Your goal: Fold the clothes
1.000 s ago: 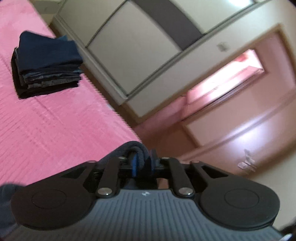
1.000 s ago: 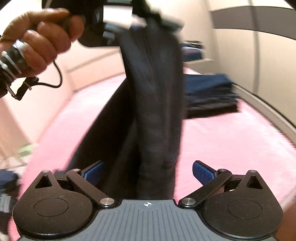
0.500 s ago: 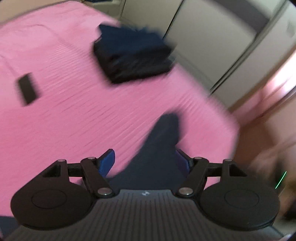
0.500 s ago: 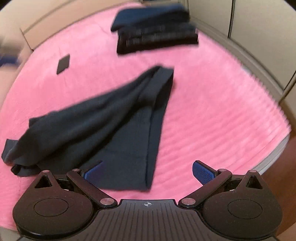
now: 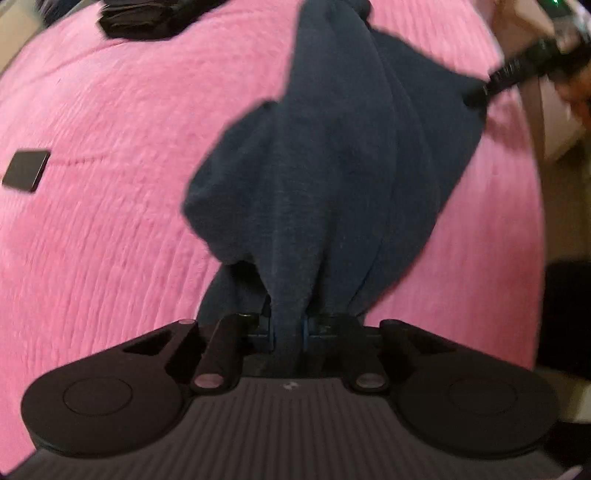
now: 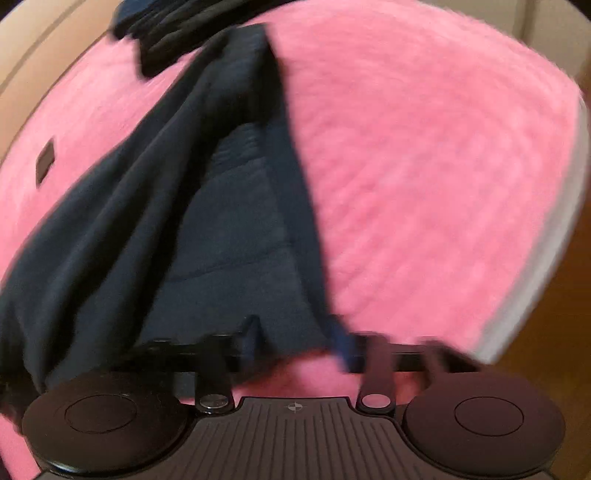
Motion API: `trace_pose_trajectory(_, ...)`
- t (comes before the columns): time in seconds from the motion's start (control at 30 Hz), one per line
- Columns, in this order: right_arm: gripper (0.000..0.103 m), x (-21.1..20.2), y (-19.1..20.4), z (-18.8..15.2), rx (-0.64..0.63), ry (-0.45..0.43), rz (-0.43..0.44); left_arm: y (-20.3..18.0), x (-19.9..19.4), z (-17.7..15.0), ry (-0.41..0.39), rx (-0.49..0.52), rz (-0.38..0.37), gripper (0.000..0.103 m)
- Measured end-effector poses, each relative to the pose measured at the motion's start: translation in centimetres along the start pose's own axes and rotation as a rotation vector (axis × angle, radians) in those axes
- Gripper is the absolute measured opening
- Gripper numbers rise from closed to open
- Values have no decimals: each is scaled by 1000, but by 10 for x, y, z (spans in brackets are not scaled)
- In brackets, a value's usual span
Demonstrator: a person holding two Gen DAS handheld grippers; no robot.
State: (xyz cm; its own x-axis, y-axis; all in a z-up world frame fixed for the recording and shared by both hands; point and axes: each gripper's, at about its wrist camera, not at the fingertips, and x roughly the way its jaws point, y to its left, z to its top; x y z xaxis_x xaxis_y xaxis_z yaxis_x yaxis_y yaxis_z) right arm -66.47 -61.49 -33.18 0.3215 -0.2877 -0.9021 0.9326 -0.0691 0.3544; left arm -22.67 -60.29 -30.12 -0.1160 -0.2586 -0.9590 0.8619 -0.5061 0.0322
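Because the dark garment [image 5: 332, 177] must be spread flat on the pink bed [image 5: 110, 229] before folding, the left gripper [image 5: 289, 328] clenches a bunch of its cloth. The right gripper [image 6: 295, 343] comes to the near hem with its jaws apart, though blur makes this uncertain. No container is visible; a stack of folded clothes [image 6: 162, 33] lies on the far side of the bed.

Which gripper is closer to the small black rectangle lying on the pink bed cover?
Probably left. The small black rectangle lies left of both; the left gripper grips the dark garment beside it, the right gripper sits farther across.
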Motion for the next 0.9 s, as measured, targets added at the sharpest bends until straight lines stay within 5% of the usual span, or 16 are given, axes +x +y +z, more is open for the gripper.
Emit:
trace_pose_trajectory(0.1, 16, -43, 3, 20, -142, -20, -37, 34, -57, 12, -71, -120, -49, 7)
trace_pose_trajectory(0.23, 15, -111, -19, 58, -215, -105, -141, 93, -128, 33, -180, -266, 11, 8)
trace_pose_trajectory(0.3, 16, -129, -37, 76, -217, -113, -195, 124, -136, 45, -186, -323, 60, 10)
trace_pose_trajectory(0.37, 19, -130, -57, 89, -207, -99, -242, 147, -115, 55, -121, -356, 112, 23)
trace_pose_trajectory(0.4, 28, -126, -63, 92, -195, -89, -260, 154, -101, 58, -69, -370, 148, 33)
trace_pose_trajectory(0.43, 41, -123, -69, 95, -187, -80, -280, 161, -85, 60, -6, -384, 191, 30)
trace_pose_trajectory(0.47, 67, -119, -69, 94, -197, -78, -310, 163, -72, 61, 42, -386, 224, 28)
trace_pose_trajectory(0.5, 82, -115, -68, 94, -208, -77, -334, 159, -65, 59, 55, -380, 231, 27)
trace_pose_trajectory(0.73, 82, -84, -3, 93, -432, -105, -177, 118, -47, 20, 33, -360, 156, 32)
trace_pose_trajectory(0.9, 82, -24, 64, 121, -716, -70, -21, 105, -43, -12, 45, -343, 198, 33)
